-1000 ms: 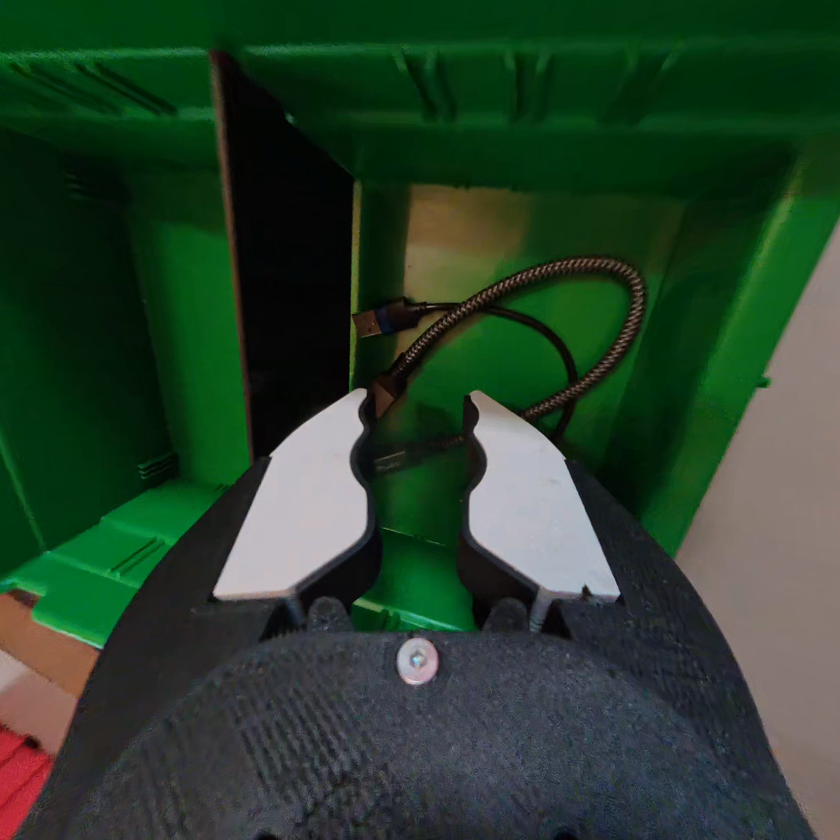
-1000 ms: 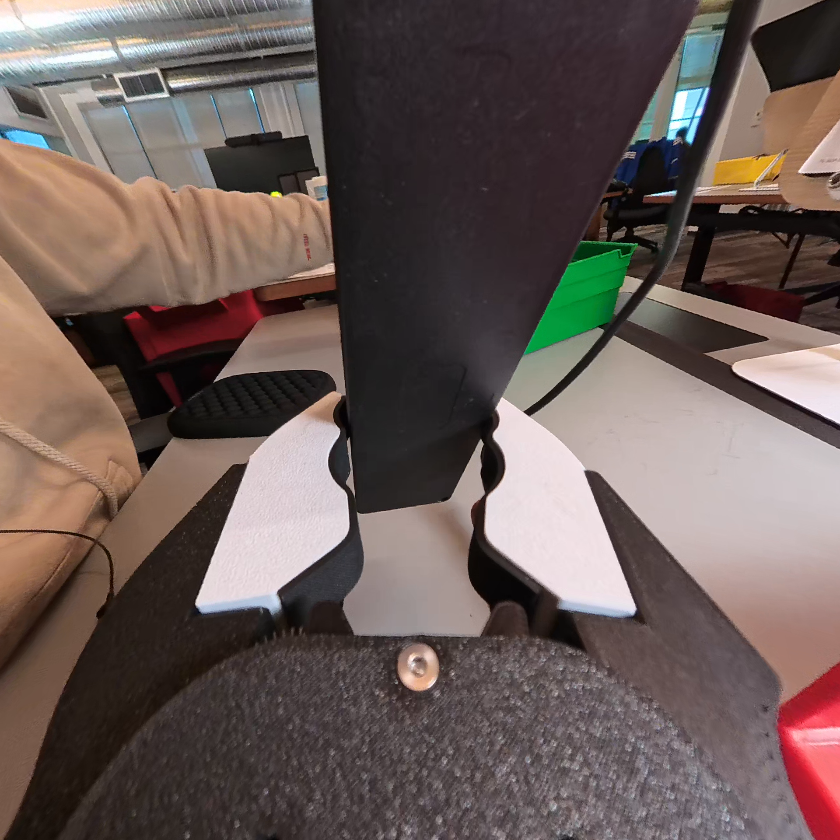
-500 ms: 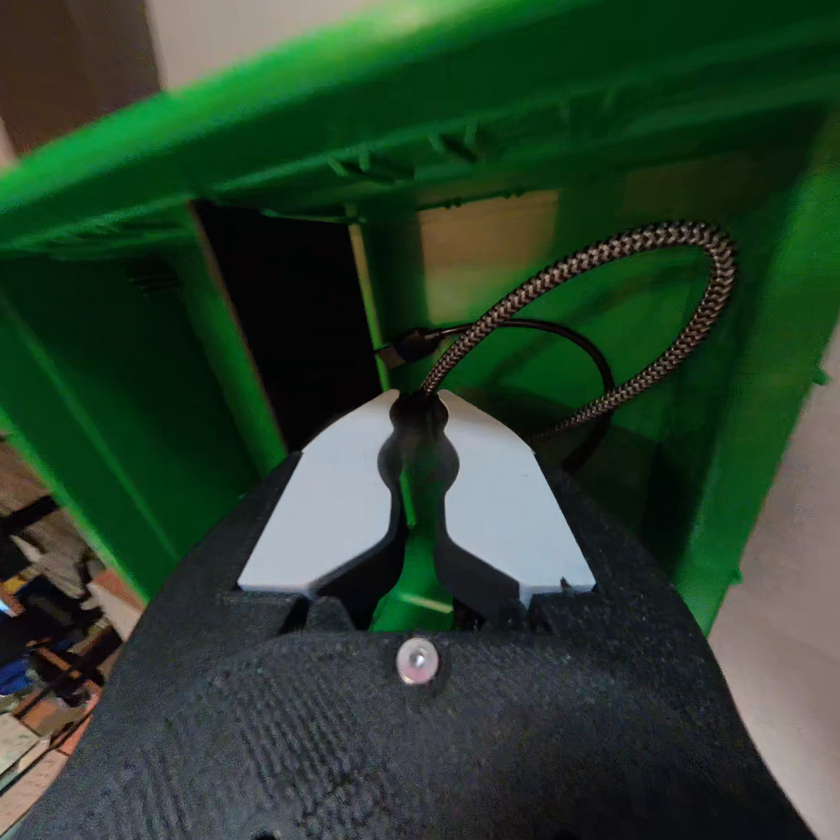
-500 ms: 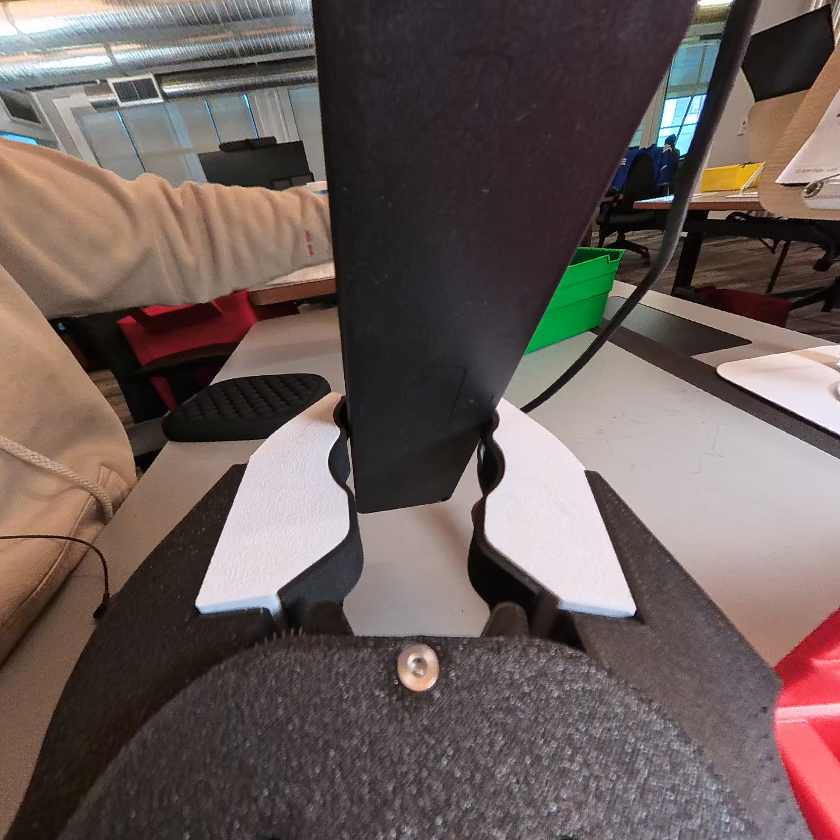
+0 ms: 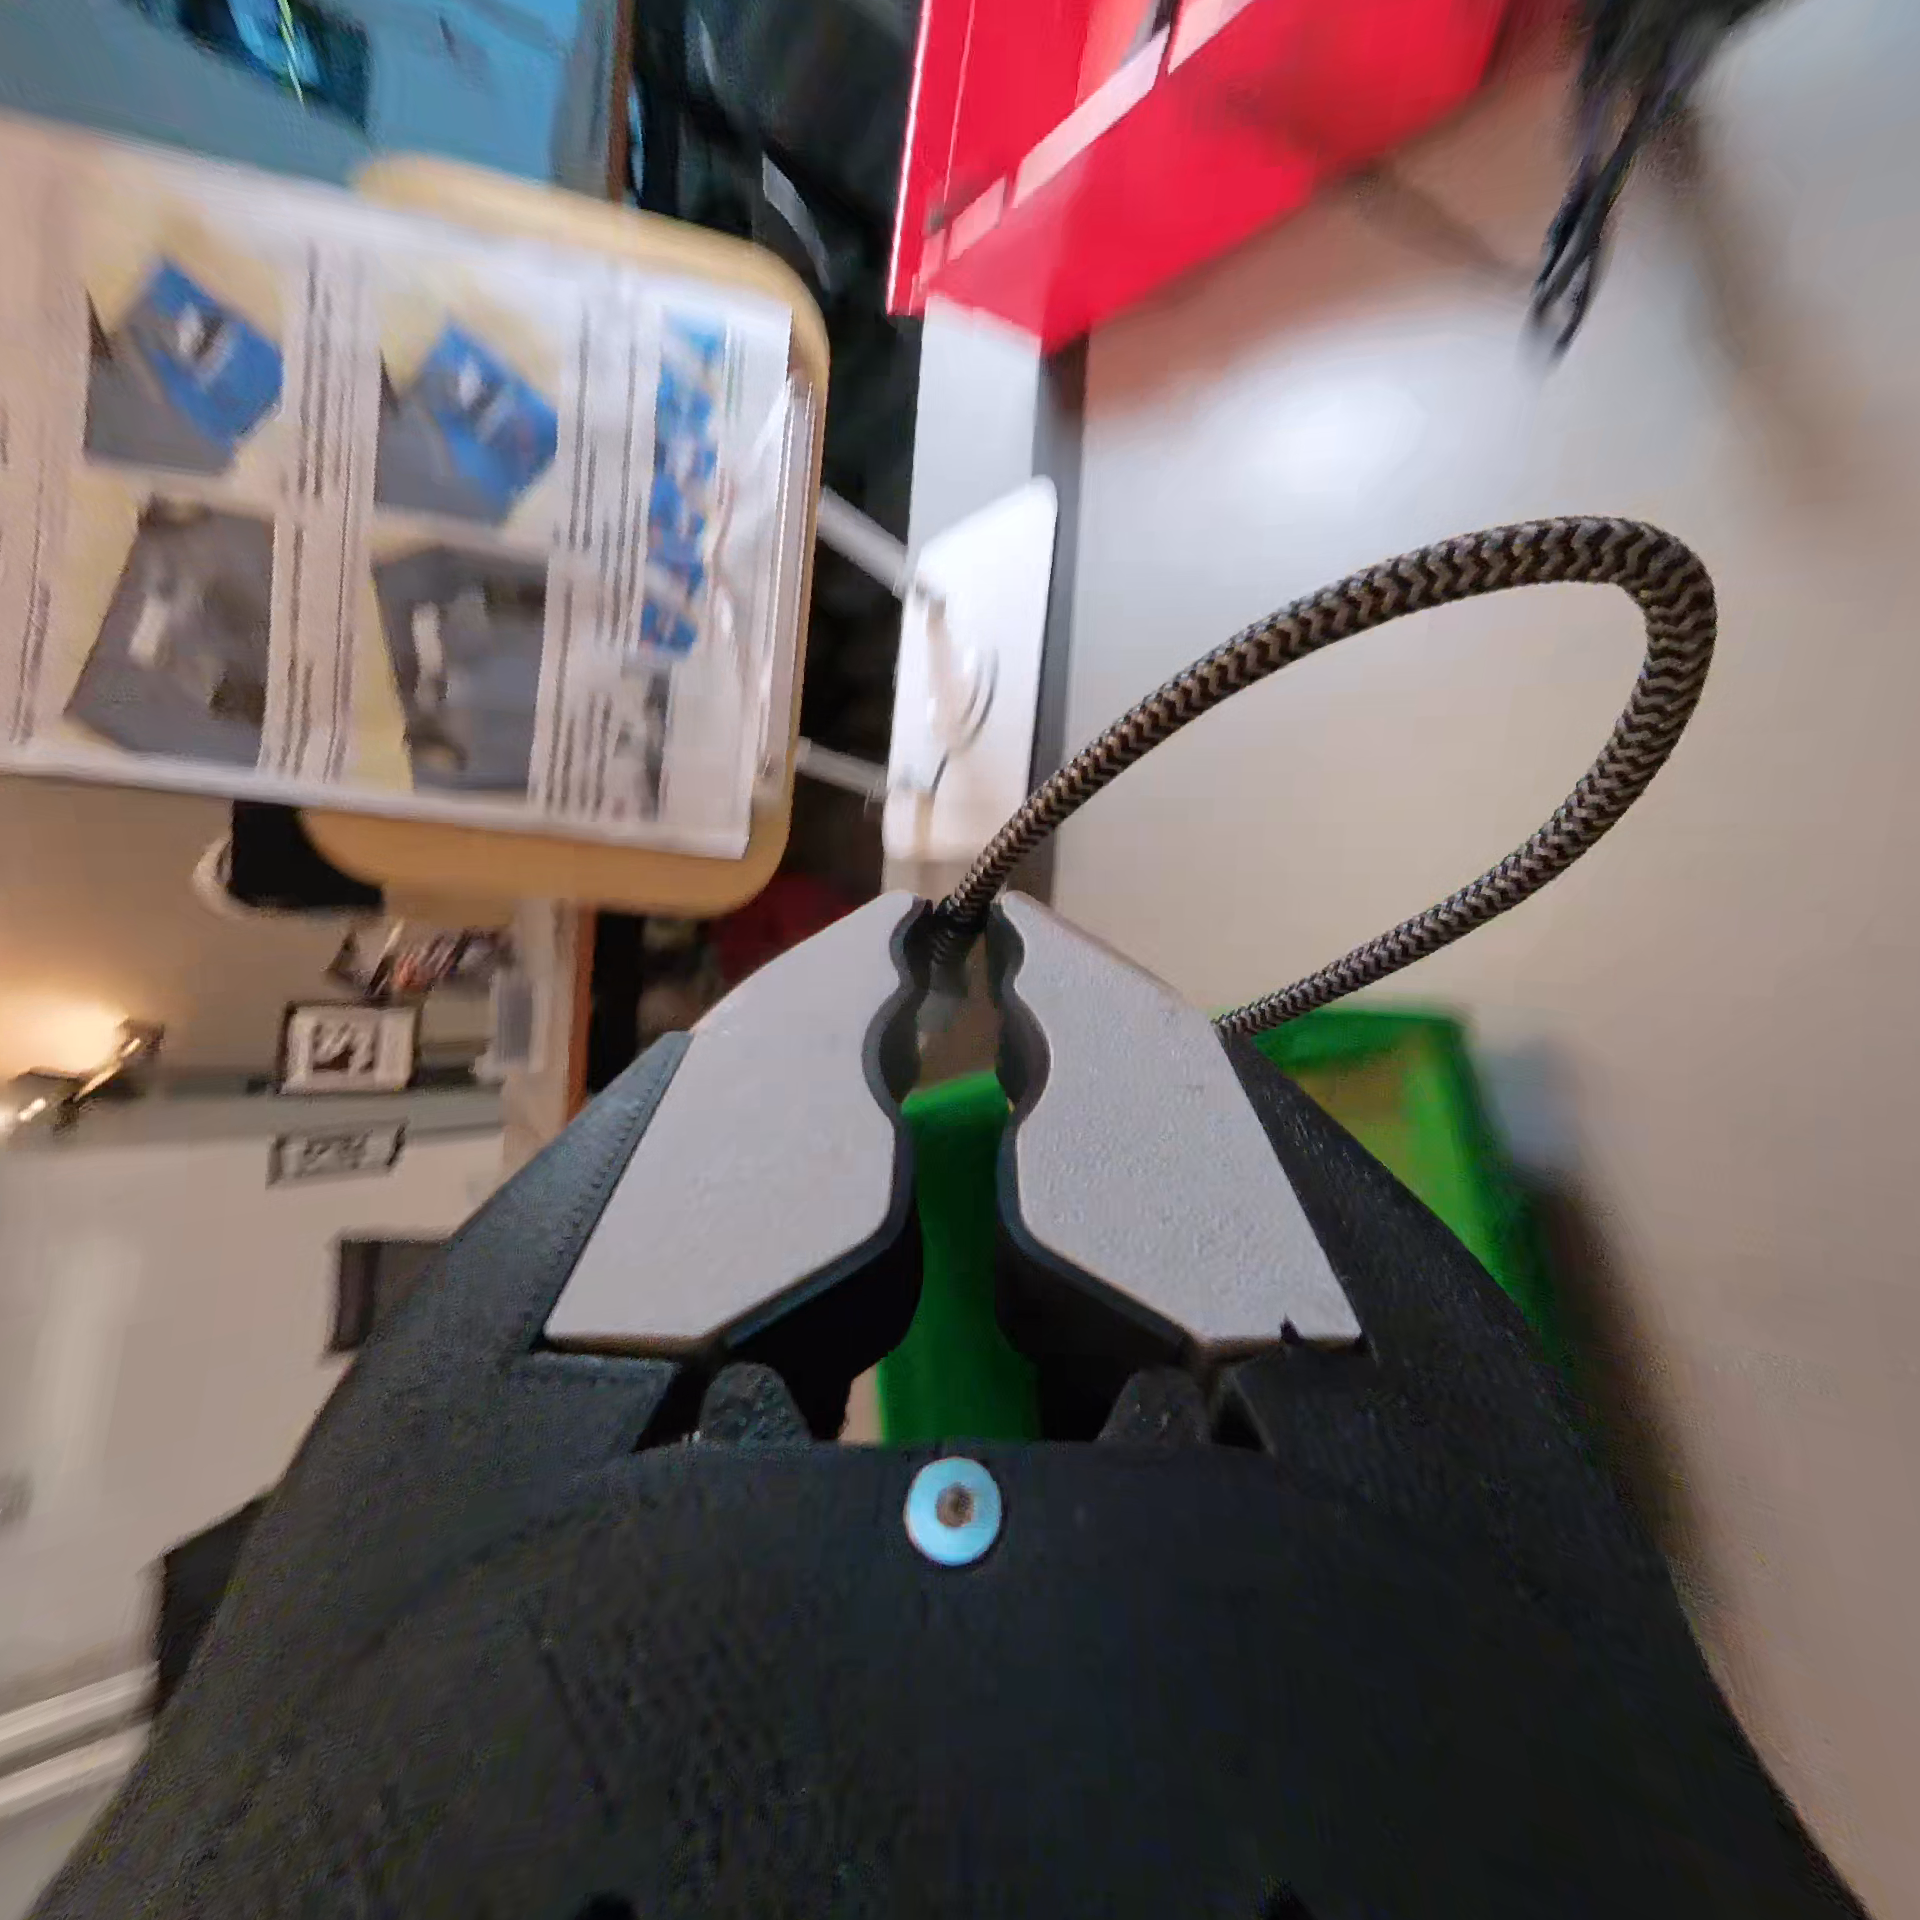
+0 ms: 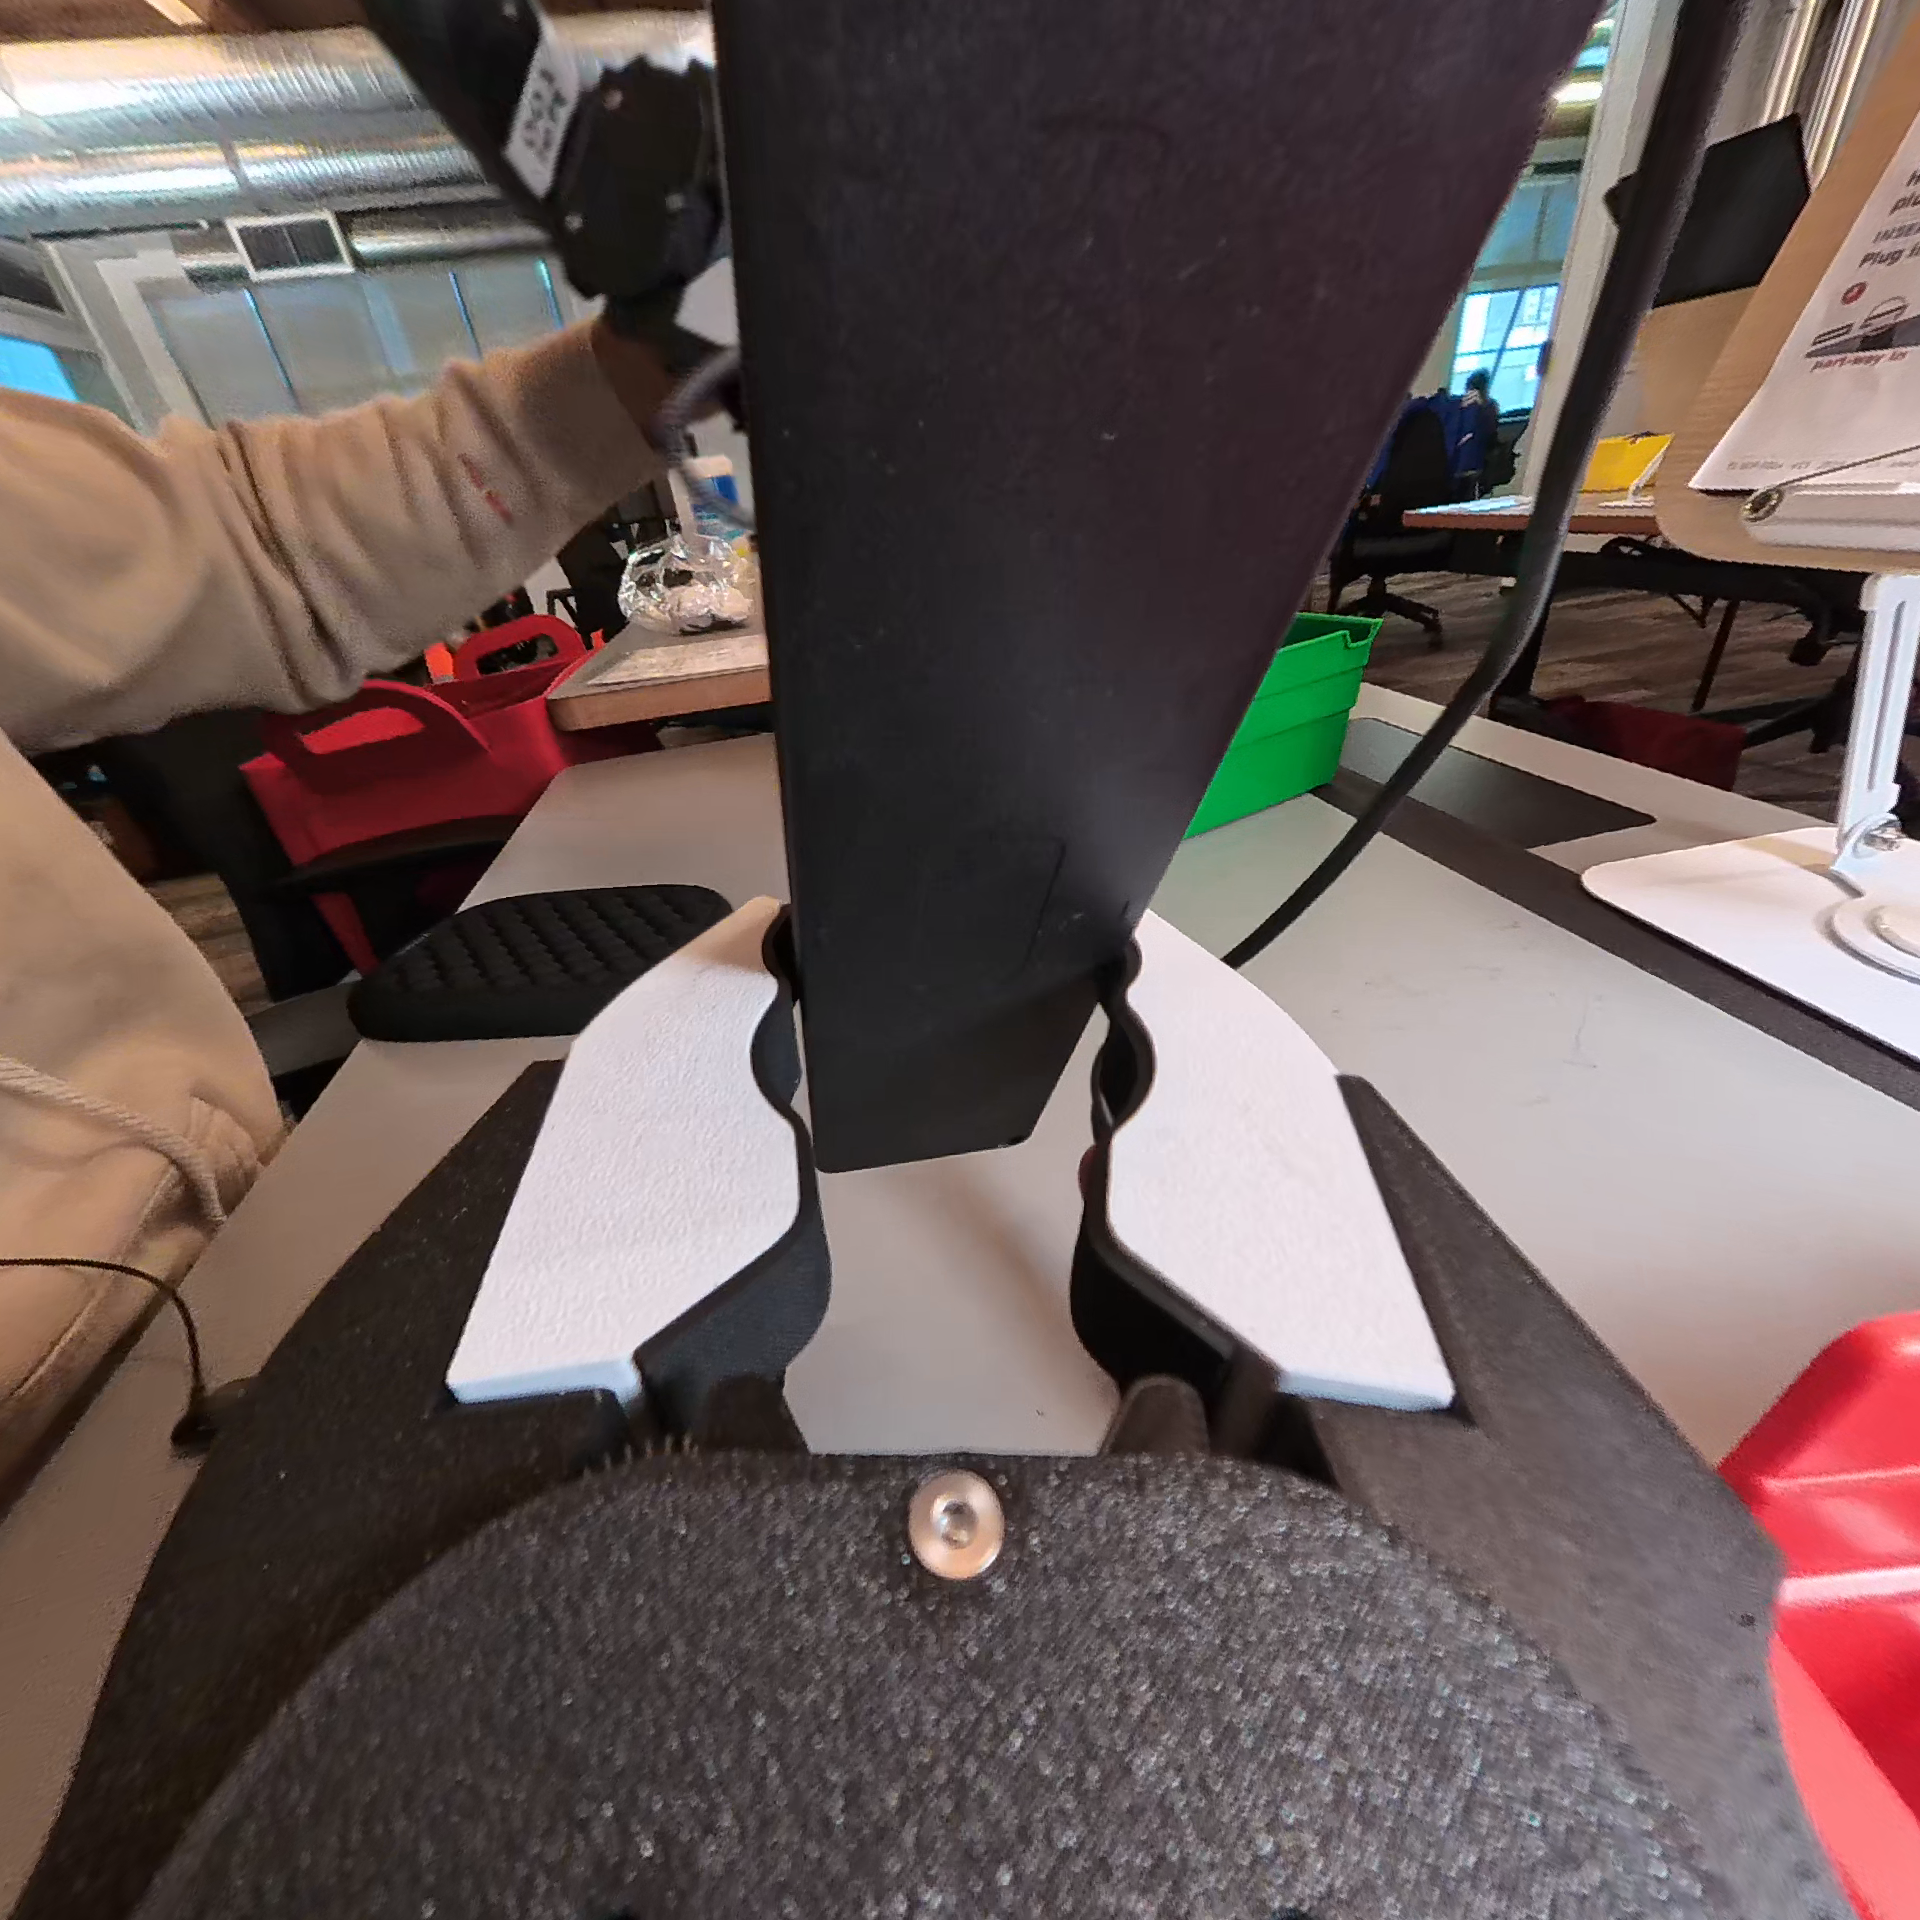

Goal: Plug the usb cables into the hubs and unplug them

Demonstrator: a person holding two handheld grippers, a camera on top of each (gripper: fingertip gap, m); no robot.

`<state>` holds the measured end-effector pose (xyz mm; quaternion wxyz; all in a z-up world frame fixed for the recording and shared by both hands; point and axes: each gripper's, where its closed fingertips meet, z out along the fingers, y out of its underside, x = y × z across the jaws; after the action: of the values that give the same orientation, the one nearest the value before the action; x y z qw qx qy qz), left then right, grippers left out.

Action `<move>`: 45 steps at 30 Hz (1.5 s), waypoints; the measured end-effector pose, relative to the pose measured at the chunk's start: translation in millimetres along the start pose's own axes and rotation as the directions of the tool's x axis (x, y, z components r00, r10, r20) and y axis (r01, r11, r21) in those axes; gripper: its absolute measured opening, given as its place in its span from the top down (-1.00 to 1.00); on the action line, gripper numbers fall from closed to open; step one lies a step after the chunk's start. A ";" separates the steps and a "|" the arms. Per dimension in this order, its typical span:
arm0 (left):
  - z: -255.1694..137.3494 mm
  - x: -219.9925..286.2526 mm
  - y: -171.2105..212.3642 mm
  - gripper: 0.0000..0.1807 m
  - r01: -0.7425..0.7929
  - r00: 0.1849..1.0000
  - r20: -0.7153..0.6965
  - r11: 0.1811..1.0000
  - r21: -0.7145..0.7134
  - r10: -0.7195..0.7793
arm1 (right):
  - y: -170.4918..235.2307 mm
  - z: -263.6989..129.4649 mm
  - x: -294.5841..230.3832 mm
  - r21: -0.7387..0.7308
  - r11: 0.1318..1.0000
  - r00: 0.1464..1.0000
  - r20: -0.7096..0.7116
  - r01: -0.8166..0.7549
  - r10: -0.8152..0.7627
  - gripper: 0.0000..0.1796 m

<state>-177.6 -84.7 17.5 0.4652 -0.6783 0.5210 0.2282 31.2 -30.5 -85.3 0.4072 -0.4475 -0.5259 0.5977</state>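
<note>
Left tongs (image 5: 953, 925) are nearly closed, tips pinching the end of a braided cable (image 5: 1621, 634); the cable loops up and to the right, then drops behind the right finger toward a green bin (image 5: 1382, 1081) beneath. The left view is motion-blurred and tilted: a red bin (image 5: 1143, 156) sits at the top, a board with printed sheets (image 5: 416, 499) at left, and the pale surface (image 5: 1351, 436) behind the cable. Right tongs (image 6: 956, 935) are partly open and clamped on the sides of a flat black hub (image 6: 1039, 468), which stands up out of the grip and fills the middle of the view; its lower end hangs between the fingers, above the white surface (image 6: 1455, 1039). A thin black cord (image 6: 1538, 540) runs down on the right of the hub. Behind it, a green bin (image 6: 1288, 717) stands on the surface. At upper left, a beige sleeve (image 6: 312, 520) reaches toward the other, dark tool (image 6: 623, 177), held high beside the hub. A red bin corner (image 6: 1839, 1538) shows at lower right, and a white stand base (image 6: 1766, 914) at right.
</note>
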 end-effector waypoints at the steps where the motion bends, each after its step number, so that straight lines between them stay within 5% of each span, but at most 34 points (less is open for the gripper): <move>1: 4.4 14.3 -19.6 0.89 0.054 0.998 -0.024 0.994 0.095 -0.052 | -0.2 -0.5 0.9 0.000 1.000 1.000 -0.006 0.003 -0.003 0.38; 3: 11.9 41.8 -57.6 0.89 0.222 0.974 -0.108 0.929 0.296 -0.199 | -1.6 -2.3 3.0 0.005 1.000 1.000 -0.019 0.007 -0.007 0.38; 6: 23.2 78.1 -102.9 0.89 0.512 0.859 -0.322 0.692 0.509 -0.398 | -4.8 -5.7 6.6 0.019 1.000 0.999 -0.036 0.009 -0.009 0.38; 10: 59.7 136.6 -128.5 0.89 0.740 0.672 -0.579 0.461 0.490 -0.462 | -5.9 -9.6 12.6 0.024 1.000 0.998 -0.060 0.011 -0.009 0.38; 15: 90.7 204.1 -107.1 0.88 0.741 0.610 -0.670 0.603 0.294 -0.424 | -6.4 -12.1 15.6 0.024 1.000 0.997 -0.072 0.014 -0.012 0.38; 22: 84.9 219.8 -46.6 0.90 0.667 0.621 -0.638 0.734 0.126 -0.455 | -4.9 -10.1 12.5 0.012 1.000 0.998 -0.064 0.026 -0.025 0.37; 31: 91.4 205.4 10.0 0.82 0.490 0.765 -0.469 0.871 -0.020 -0.441 | -2.0 -9.6 14.0 0.003 1.000 0.997 -0.069 0.023 -0.022 0.38; 37: 85.8 183.3 3.0 0.76 0.600 0.701 -0.456 0.799 -0.037 -0.548 | -2.1 -9.1 12.1 -0.001 1.000 0.998 -0.062 0.031 -0.031 0.38; 45: 90.7 240.8 -31.3 0.64 0.651 0.519 -0.564 0.724 -0.226 -0.643 | -3.2 -9.7 11.4 -0.002 0.999 0.997 -0.060 0.038 -0.038 0.38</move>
<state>-48.0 -124.2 -203.5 0.3275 -0.8545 0.3530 -0.1950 37.6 -16.7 -83.8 0.4338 -0.4552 -0.5224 0.5758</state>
